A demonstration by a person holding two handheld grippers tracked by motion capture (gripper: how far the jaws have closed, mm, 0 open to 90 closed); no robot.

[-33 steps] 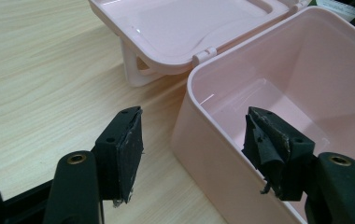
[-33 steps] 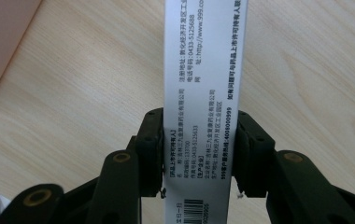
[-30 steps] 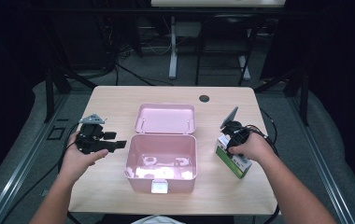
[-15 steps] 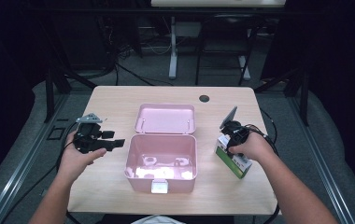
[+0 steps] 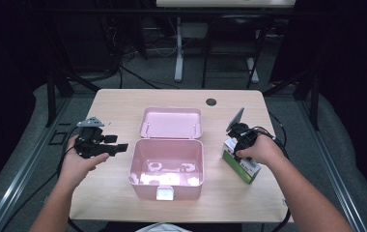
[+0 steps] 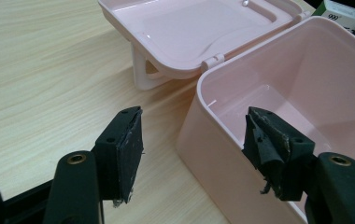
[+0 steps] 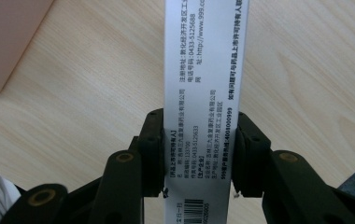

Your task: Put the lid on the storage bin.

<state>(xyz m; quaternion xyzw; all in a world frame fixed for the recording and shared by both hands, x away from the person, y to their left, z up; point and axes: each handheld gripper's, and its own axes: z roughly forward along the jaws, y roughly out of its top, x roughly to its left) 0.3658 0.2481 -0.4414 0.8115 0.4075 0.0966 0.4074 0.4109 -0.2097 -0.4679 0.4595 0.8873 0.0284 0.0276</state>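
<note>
A pink plastic box (image 5: 143,180) stands open in the middle of the table, its lid (image 5: 171,123) folded back flat behind it. To the left of the box, a hand holds my left gripper (image 5: 119,147) level, jaws open and empty. In the left gripper view that gripper (image 6: 194,135) points at the box's near corner (image 6: 213,154), with the lid (image 6: 199,28) beyond. At the right, my right gripper (image 5: 232,146) is shut on a white and green medicine carton (image 5: 245,170) that lies on the table. Both pads of the right gripper (image 7: 199,149) press the carton's (image 7: 208,56) printed white sides.
The light wooden table (image 5: 104,111) has a dark round grommet (image 5: 211,102) near its far edge. Cables trail from both grippers off the table's sides. Black frames and a desk leg stand on the floor behind. The pink box's side (image 7: 7,37) is close to the carton.
</note>
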